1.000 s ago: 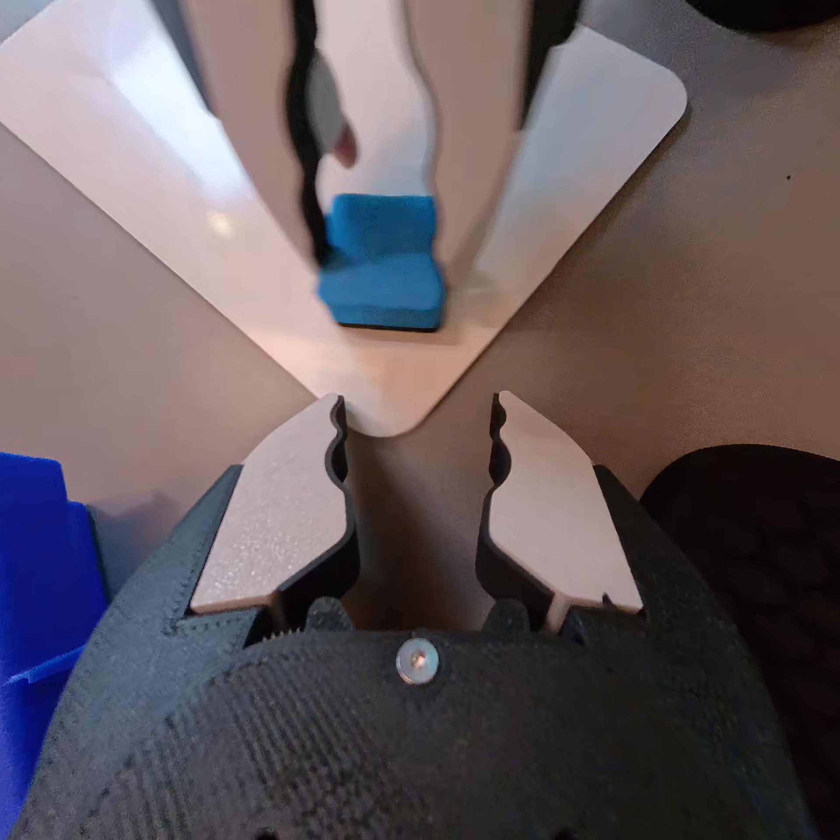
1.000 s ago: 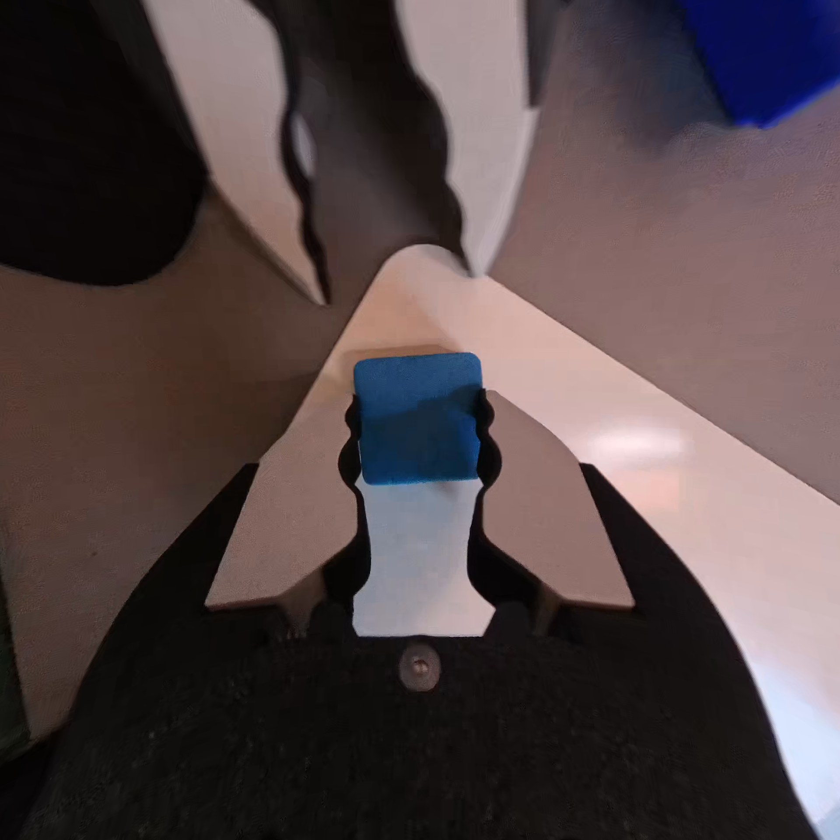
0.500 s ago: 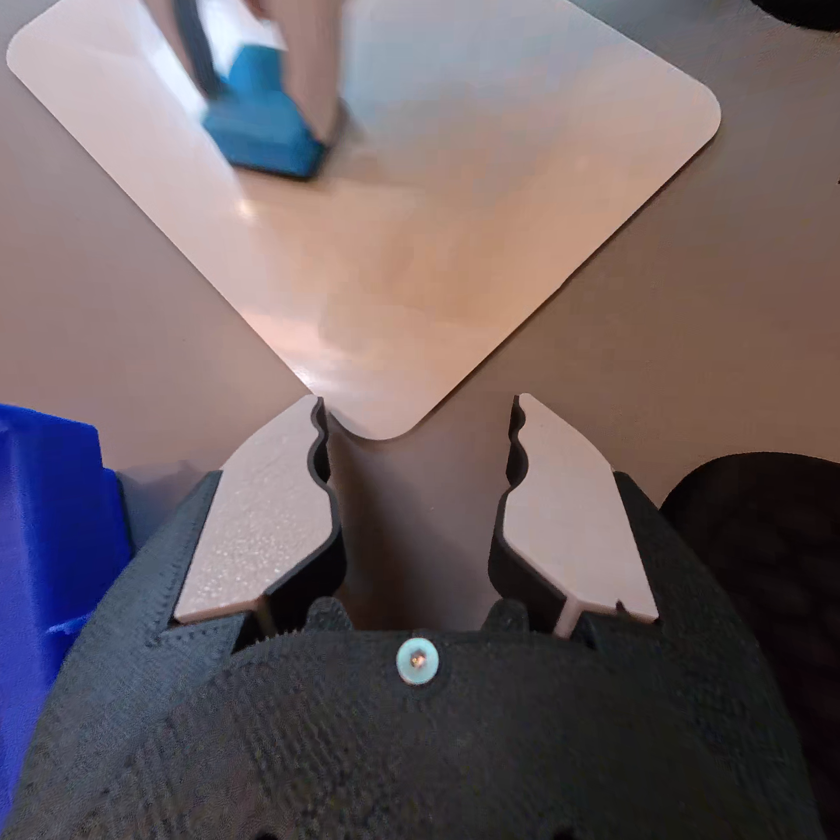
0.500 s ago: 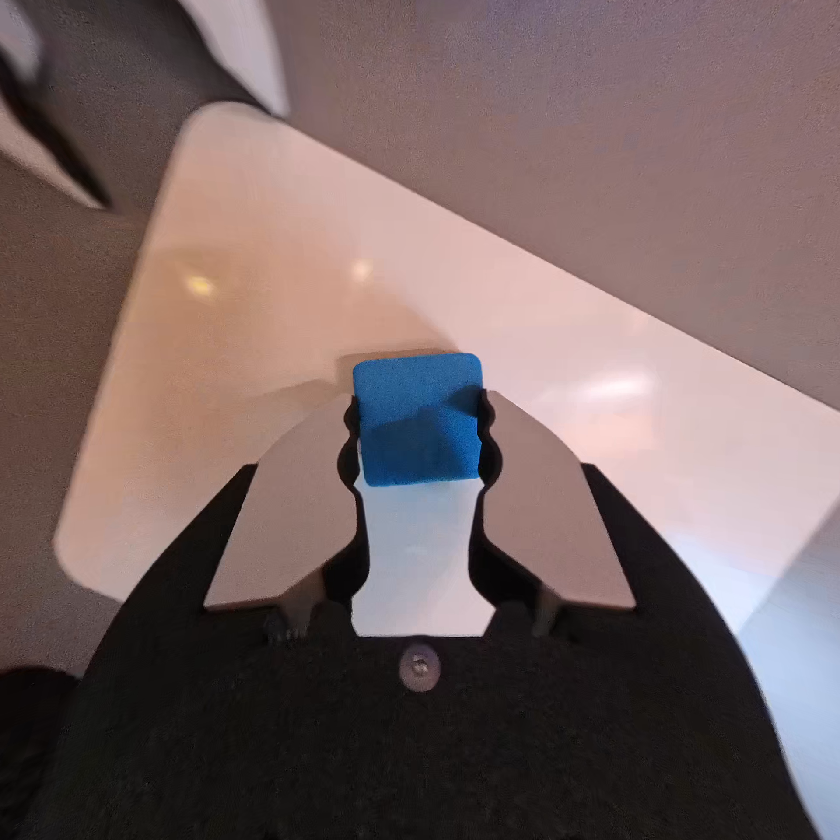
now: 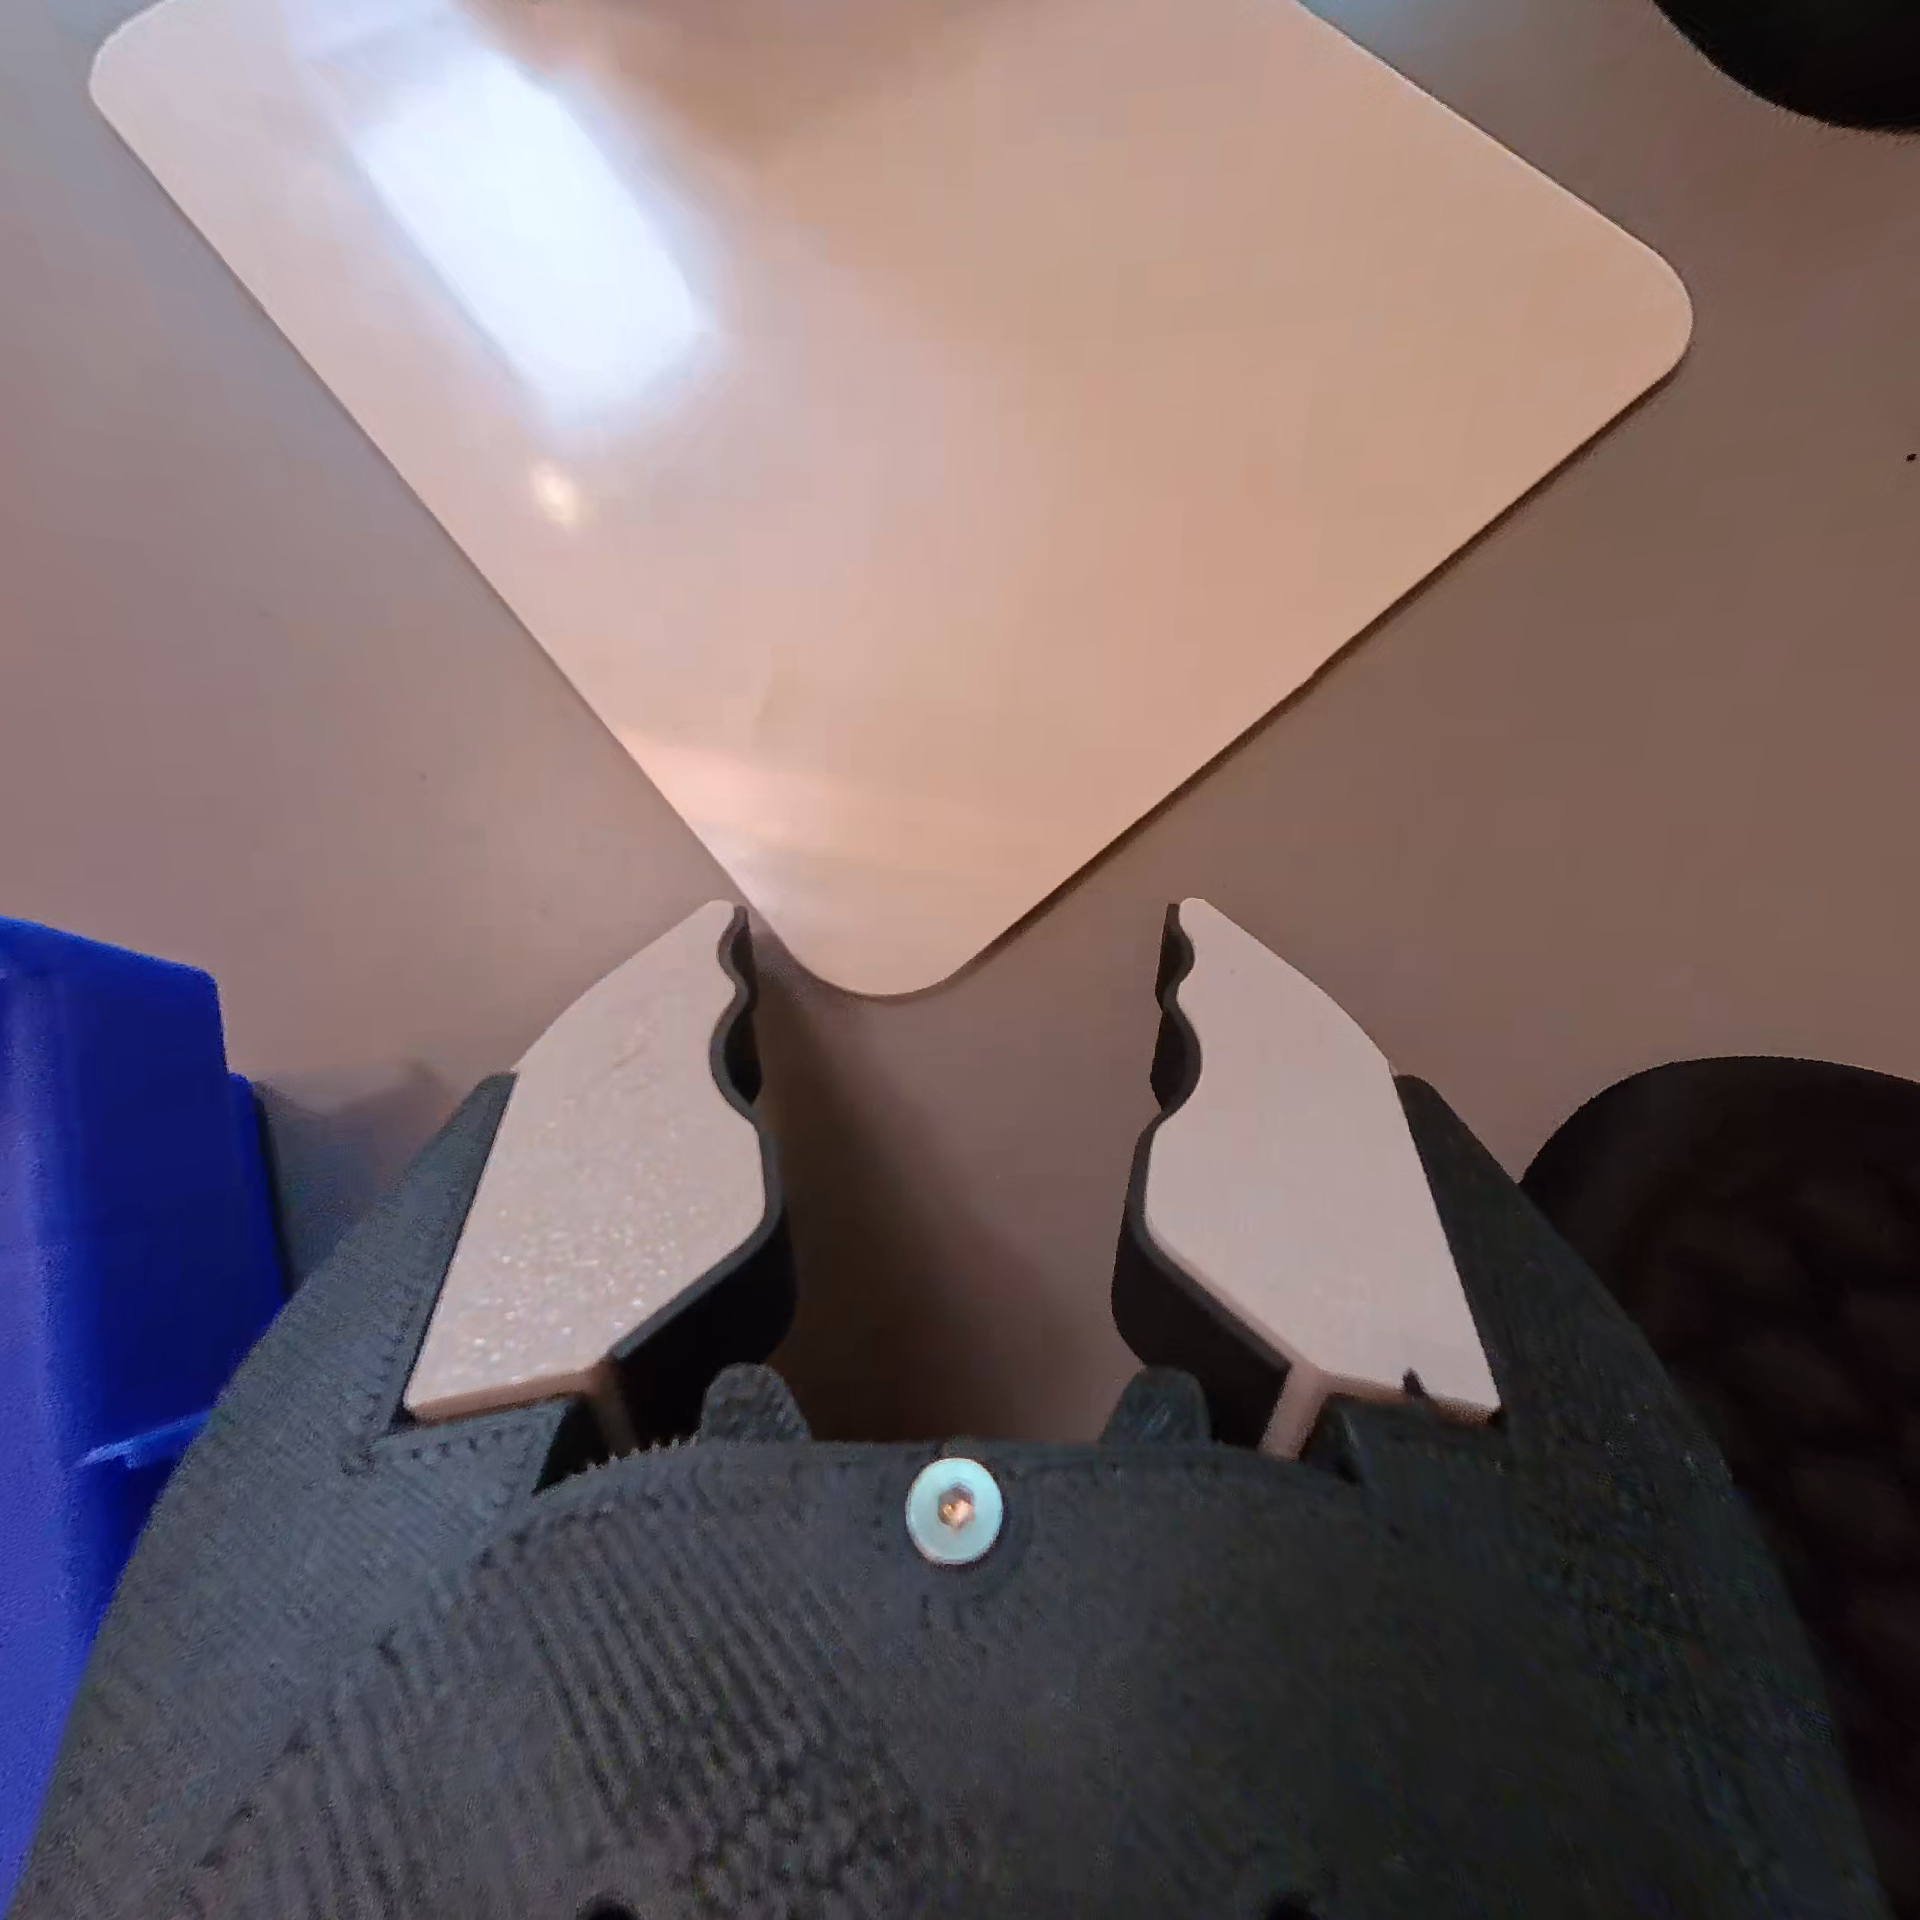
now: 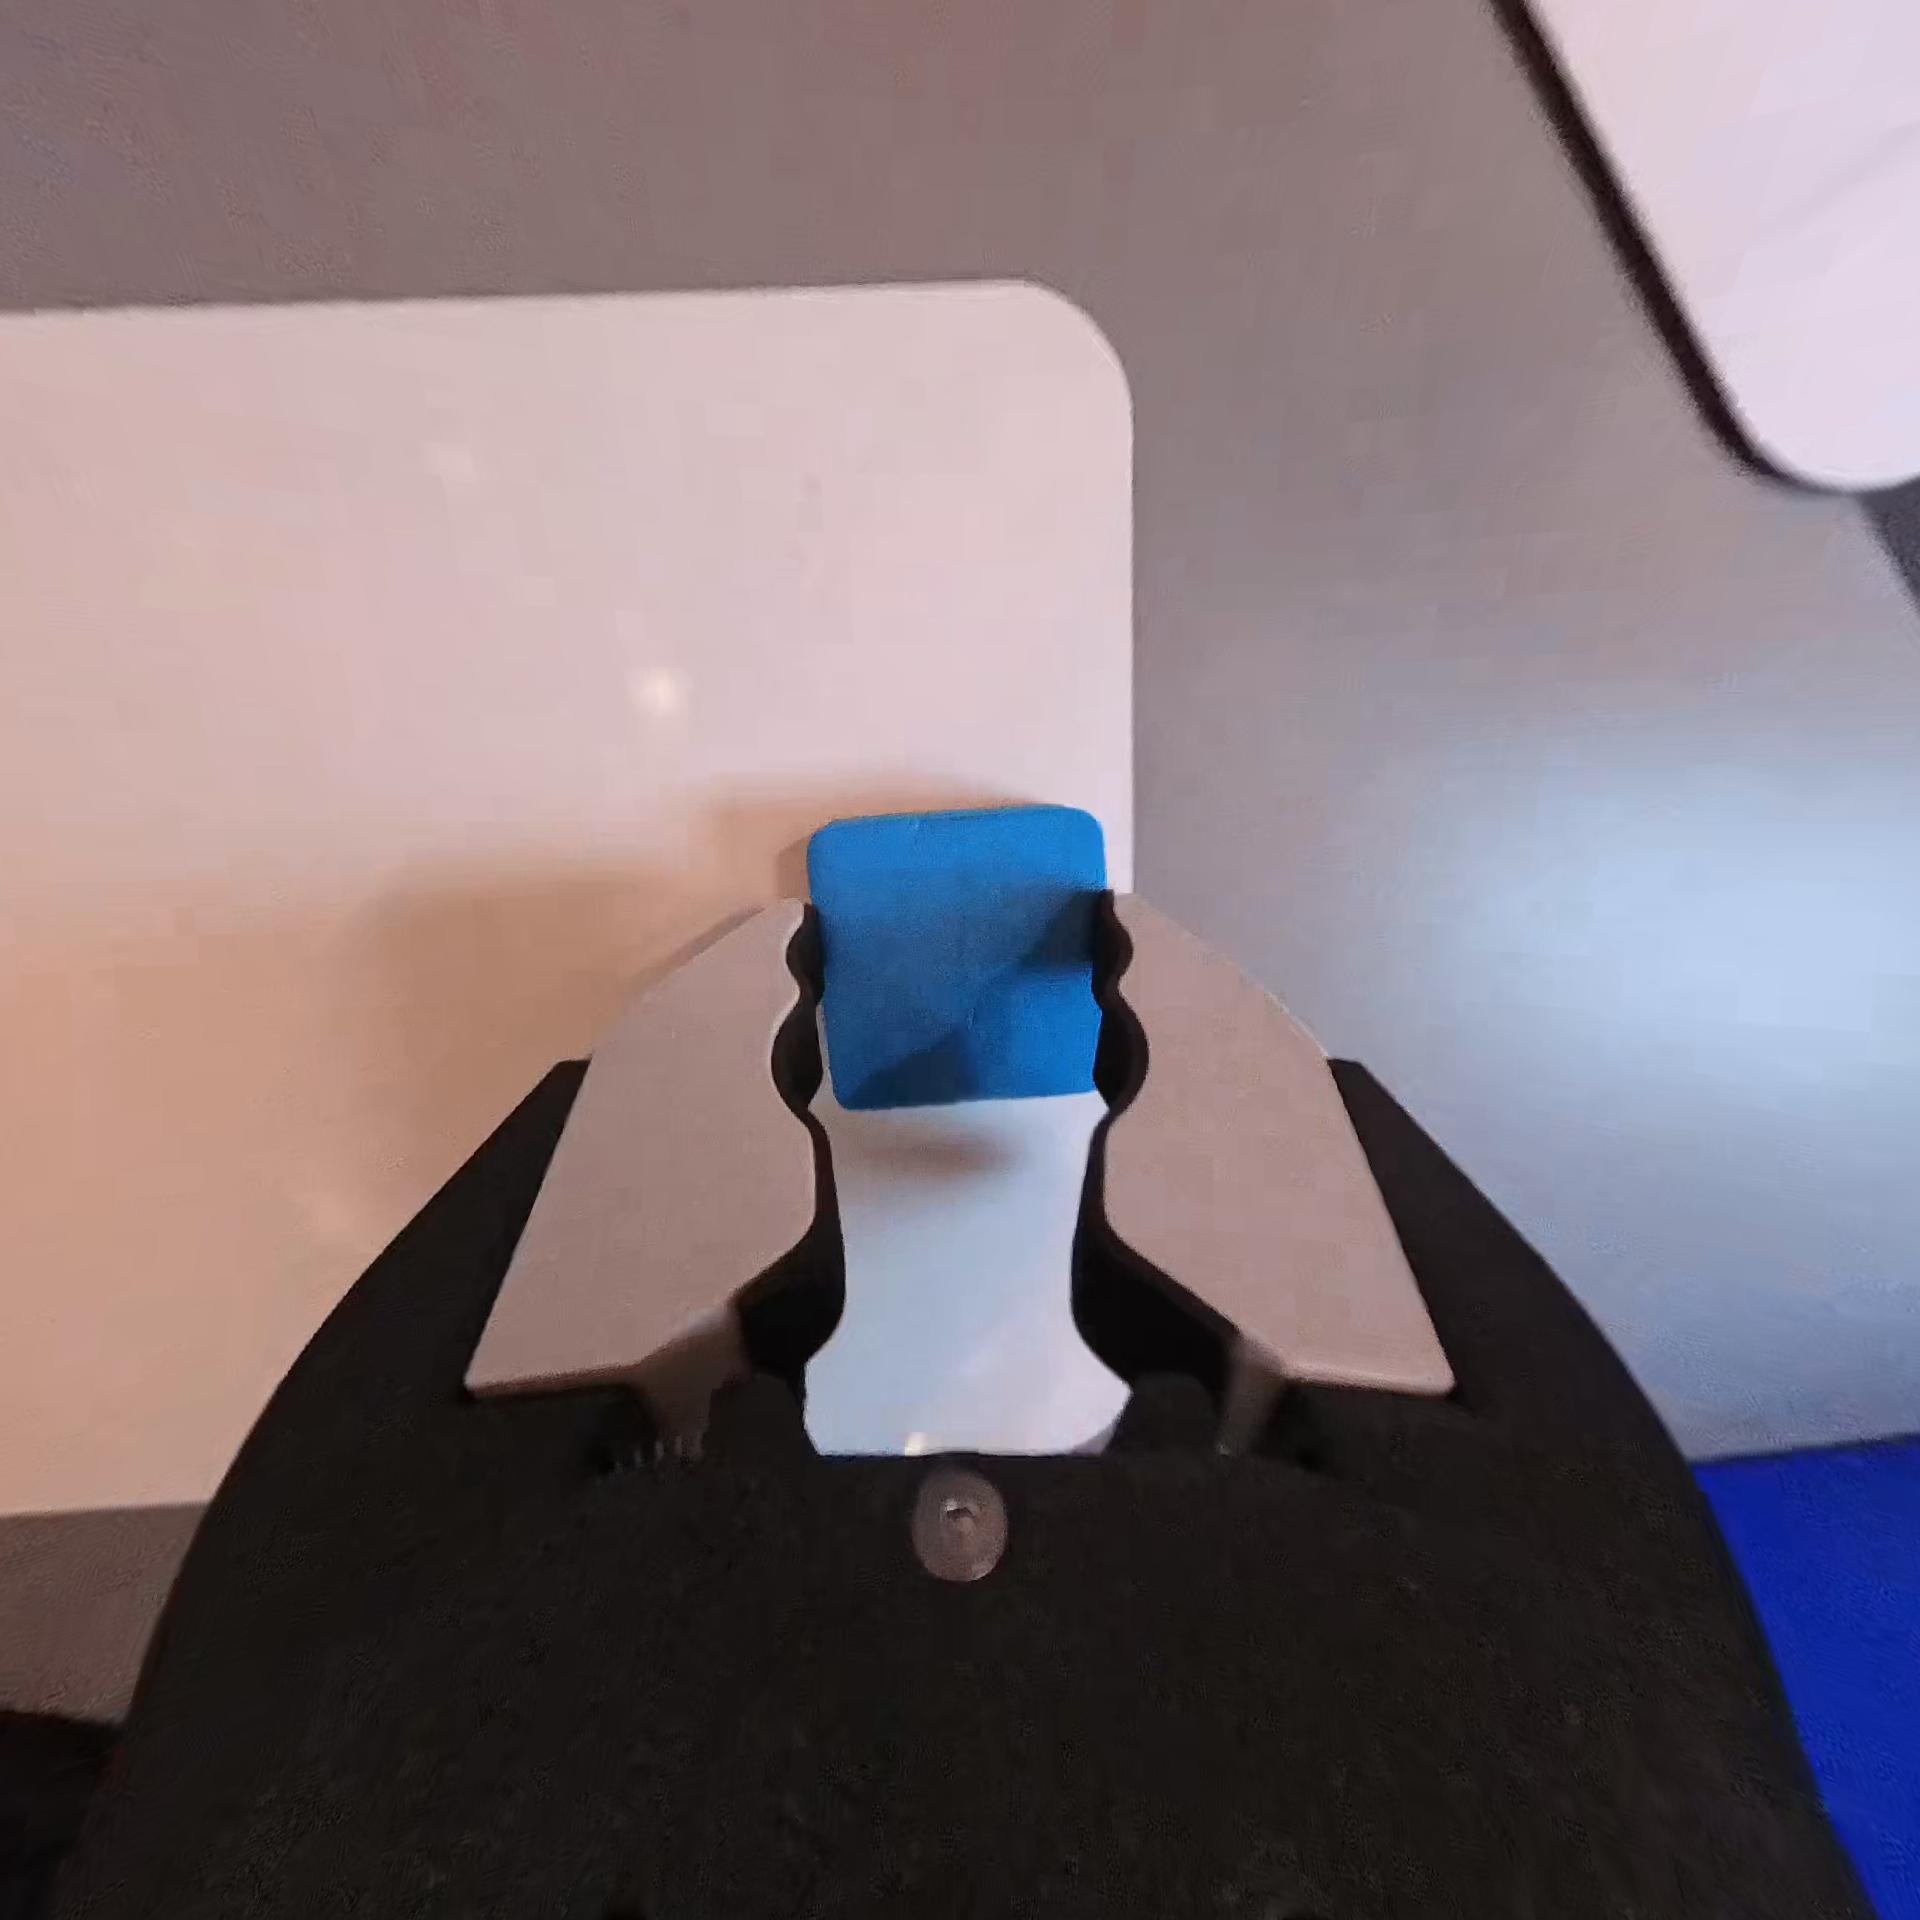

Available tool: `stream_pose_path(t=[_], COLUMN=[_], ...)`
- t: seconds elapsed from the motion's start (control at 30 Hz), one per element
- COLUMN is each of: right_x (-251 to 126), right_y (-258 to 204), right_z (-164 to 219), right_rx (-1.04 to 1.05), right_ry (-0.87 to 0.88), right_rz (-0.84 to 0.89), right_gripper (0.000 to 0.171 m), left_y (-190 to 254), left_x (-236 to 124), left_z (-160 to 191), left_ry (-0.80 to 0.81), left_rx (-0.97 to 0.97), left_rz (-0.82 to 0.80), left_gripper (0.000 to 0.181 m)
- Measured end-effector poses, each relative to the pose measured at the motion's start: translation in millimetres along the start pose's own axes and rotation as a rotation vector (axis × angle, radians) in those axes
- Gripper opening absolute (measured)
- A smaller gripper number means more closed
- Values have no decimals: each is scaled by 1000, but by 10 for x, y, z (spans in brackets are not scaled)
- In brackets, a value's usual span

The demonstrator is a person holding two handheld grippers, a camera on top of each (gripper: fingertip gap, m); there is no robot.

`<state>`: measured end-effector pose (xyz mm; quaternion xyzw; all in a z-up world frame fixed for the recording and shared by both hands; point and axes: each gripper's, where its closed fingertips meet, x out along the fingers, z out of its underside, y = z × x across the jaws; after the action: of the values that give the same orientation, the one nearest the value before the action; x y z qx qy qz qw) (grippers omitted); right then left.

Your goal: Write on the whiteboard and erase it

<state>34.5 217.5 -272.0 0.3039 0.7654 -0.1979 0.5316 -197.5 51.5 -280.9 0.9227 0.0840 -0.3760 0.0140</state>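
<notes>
A white whiteboard [image 5: 935, 468] with rounded corners lies flat on the grey-brown table, bare of marks. It also shows in the right wrist view [image 6: 468, 623]. My left gripper [image 5: 961, 920] is open and empty, held just short of the board's near corner. My right gripper [image 6: 951, 914] is shut on a blue eraser block [image 6: 956, 956] and holds it over the board near its right edge. Whether the eraser touches the board I cannot tell. The right gripper and eraser do not show in the left wrist view.
A blue bin [image 5: 94, 1299] stands at the left of my left gripper; a blue corner [image 6: 1829, 1621] shows low right in the right wrist view. Dark rounded objects [image 5: 1745, 1299] sit at the right and top right [image 5: 1818, 52]. A white edge [image 6: 1766, 208] crosses the upper right. Across from one pair of fingers to the other is roughly 30 centimeters.
My right gripper has swept the eraser across the board, from its near corner to its far side, and out of the left wrist view. My left gripper has opened a little wider.
</notes>
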Motion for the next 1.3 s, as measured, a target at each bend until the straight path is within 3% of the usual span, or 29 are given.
stream_pose_path(t=[0.33,0.63,0.87,1.17,1.3], right_x=[-444,-639,-578,-382,-452], right_y=[-699,-1414,-1536,-2814,-2757], right_z=[1121,1559,1262,790,772], right_rx=[22,-84,-119,-433,-431], right_ry=[49,16,105,261,299], right_rz=[-36,-73,-126,-278,-275], right_gripper=[50,50,51,51,50], left_y=[-216,-323,-234,-223,-234], left_x=[-37,-70,-25,-21,-24], left_z=[13,-8,-25,-30,-35], left_ry=[31,6,36,46,57], left_rx=[-6,79,40,43,40], left_rz=[-73,-184,-107,-105,-105], left_gripper=[67,55,61,59,61])
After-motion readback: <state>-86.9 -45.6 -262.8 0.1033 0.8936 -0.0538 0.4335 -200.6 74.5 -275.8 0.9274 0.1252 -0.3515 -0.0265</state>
